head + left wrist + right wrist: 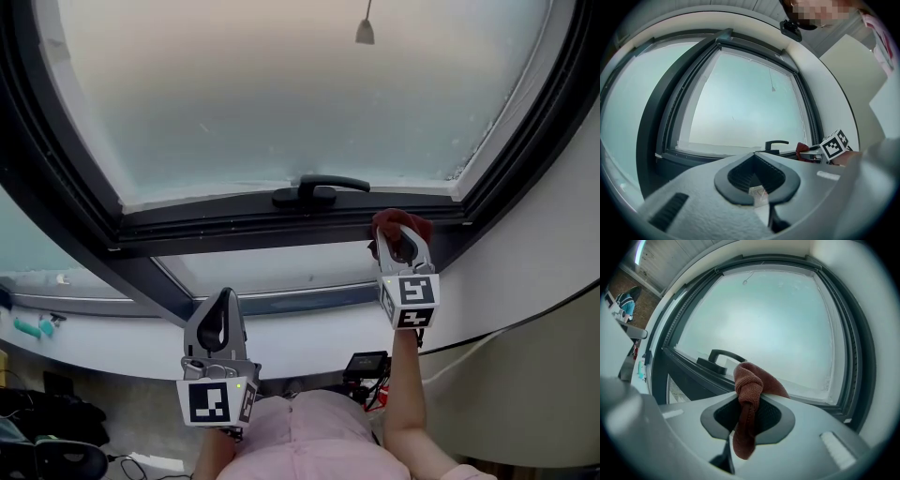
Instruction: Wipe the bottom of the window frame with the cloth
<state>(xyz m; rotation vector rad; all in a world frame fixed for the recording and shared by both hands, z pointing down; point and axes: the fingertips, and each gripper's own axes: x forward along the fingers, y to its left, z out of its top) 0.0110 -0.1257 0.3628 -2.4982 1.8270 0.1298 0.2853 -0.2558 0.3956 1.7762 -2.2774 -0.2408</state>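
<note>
Cloth (401,225) first: it was a rust-red wad, pinched in the right gripper (403,246), with a knotted bunch sticking out past the tips and a tail hanging back down between the pads. In the right gripper view the jaws were clamped tight on its middle. I read that as deliberate, since a fat nose of fabric out front lets the rag meet the surface rather than the plastic.

The wad sat up against the dark bottom rail of the window frame (281,230), right of the handle (319,190) and close to the right-hand corner. Whether it was pressing on the rail or just shy of it I couldn't settle from either view. Starting at a corner made sense to me, giving one long run along the rail. The handle lay flat across that run and would need working around.

Above it the frosted pane (281,94) filled the view, with pale residue along its lower edge and right side.

My left gripper (218,323) hung low and well apart from the rail, down over the white sill (309,328). Its jaws were drawn together on nothing, and through the gap behind the pads I saw only a pale patch I couldn't name. It looked parked out of the wiping path, as one tool was enough for this.
</note>
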